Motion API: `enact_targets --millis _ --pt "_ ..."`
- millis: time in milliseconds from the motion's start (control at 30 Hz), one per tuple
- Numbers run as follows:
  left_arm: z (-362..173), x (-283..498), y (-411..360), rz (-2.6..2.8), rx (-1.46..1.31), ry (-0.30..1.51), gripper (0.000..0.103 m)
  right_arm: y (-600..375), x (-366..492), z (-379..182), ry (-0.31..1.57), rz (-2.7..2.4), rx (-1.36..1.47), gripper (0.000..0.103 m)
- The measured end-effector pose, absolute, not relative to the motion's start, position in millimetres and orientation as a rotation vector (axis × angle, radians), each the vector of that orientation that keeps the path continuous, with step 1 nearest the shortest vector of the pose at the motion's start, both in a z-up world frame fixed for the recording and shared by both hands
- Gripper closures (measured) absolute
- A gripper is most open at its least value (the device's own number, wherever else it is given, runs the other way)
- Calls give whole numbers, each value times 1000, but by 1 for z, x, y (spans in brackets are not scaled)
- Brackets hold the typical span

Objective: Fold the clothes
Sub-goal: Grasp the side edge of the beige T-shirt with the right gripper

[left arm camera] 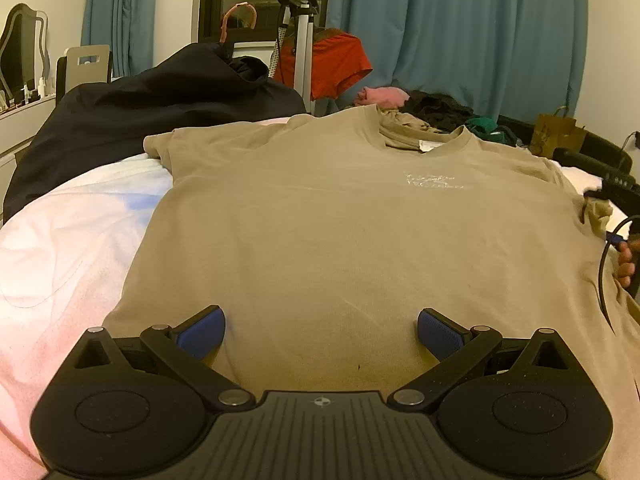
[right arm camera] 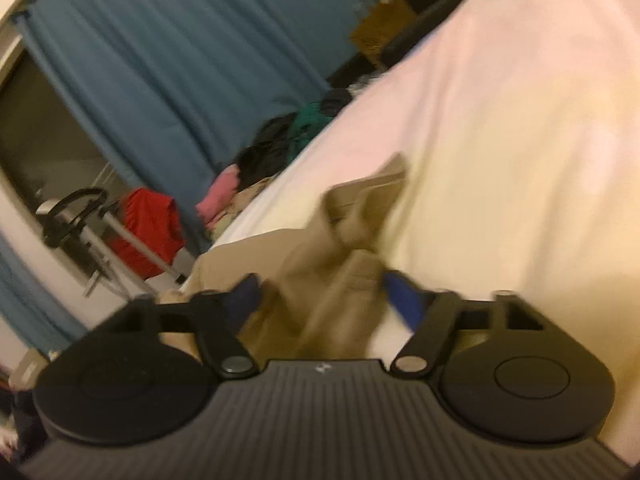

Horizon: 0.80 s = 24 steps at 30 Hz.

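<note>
One tan T-shirt [left arm camera: 340, 220] lies flat on a white bed [left arm camera: 80, 220] before teal curtains [left arm camera: 460, 32]. Left gripper [left arm camera: 321, 334] released; right gripper [right arm camera: 320, 292] straddles a bunched sleeve [right arm camera: 352, 232], pads apart.

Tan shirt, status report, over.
Left hand-held gripper open over tan shirt, flat on bed. Right hand-held gripper open around bunched sleeve. Dark jacket at far edge.

The tan T-shirt [left arm camera: 340, 216] bears a faint white chest print [left arm camera: 434, 181], too blurred to read.
</note>
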State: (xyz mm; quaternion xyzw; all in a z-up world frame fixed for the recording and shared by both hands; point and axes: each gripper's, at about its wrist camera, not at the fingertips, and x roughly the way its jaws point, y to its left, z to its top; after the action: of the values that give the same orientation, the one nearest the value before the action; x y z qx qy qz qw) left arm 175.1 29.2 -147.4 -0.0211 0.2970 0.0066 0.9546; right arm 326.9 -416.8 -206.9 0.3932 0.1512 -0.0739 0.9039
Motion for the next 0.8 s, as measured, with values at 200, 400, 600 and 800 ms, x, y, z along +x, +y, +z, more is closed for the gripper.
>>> enact_targets --millis 200,400,600,800 --pt "-147 175 32 4 -61 600 0 -419 318 -205 351 -160 833 88" --pt "-146 175 32 6 -60 601 0 -417 293 -184 356 -189 802 96" --pt "-145 173 34 5 -71 604 0 -436 251 -175 368 -219 921 96" --pt "-143 169 35 9 -65 605 0 -440 245 -189 461 -178 1094 62"
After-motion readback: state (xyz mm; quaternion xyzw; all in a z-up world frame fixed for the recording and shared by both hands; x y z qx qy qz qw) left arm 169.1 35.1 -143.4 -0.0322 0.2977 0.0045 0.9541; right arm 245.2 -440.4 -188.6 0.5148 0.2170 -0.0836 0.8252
